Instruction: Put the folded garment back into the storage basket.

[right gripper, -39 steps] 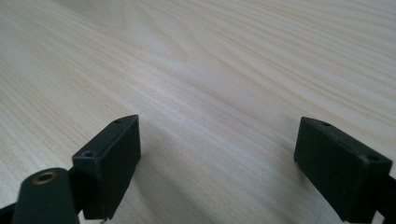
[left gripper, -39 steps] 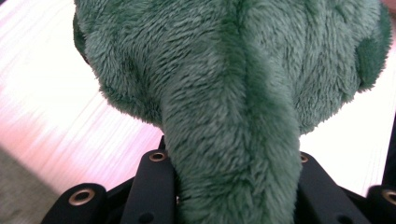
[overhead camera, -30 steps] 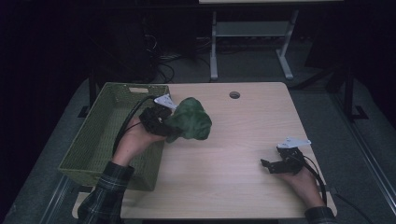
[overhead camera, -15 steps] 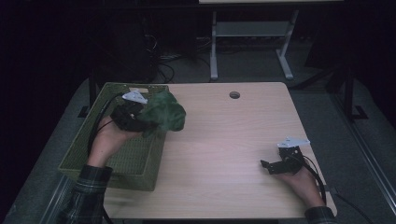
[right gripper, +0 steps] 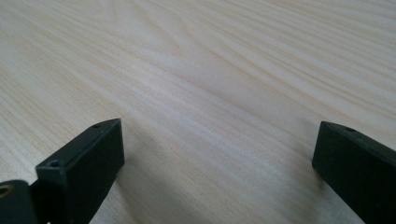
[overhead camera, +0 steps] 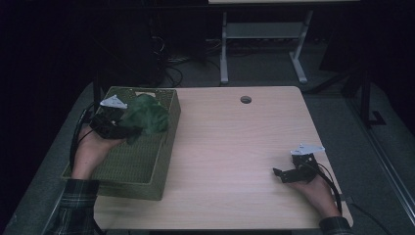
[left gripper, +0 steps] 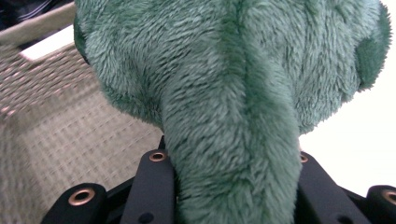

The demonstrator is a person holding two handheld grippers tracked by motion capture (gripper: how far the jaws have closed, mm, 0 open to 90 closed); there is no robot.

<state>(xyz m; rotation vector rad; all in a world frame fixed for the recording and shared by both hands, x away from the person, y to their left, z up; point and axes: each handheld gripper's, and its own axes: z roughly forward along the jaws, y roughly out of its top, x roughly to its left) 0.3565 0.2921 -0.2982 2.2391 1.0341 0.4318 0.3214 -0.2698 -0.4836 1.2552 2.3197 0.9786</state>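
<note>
1. The left tongs [overhead camera: 113, 126] are clamped on a green plush toy [overhead camera: 146, 115]; in the left gripper view the fur [left gripper: 233, 116] is squeezed between the two black jaws.
2. The toy hangs over the basket [overhead camera: 147, 166], above its far half and near its right wall, clear of the woven floor [left gripper: 70, 135].
3. The basket sits on the left end of the table [overhead camera: 230, 147].
4. The right tongs [overhead camera: 288, 172] rest low on the table, well to the right of the basket, jaws wide apart after just opening a little, with bare wood [right gripper: 210, 93] between them.
5. A round hole [overhead camera: 245, 100] lies in the table beyond the basket's far right corner.
</note>
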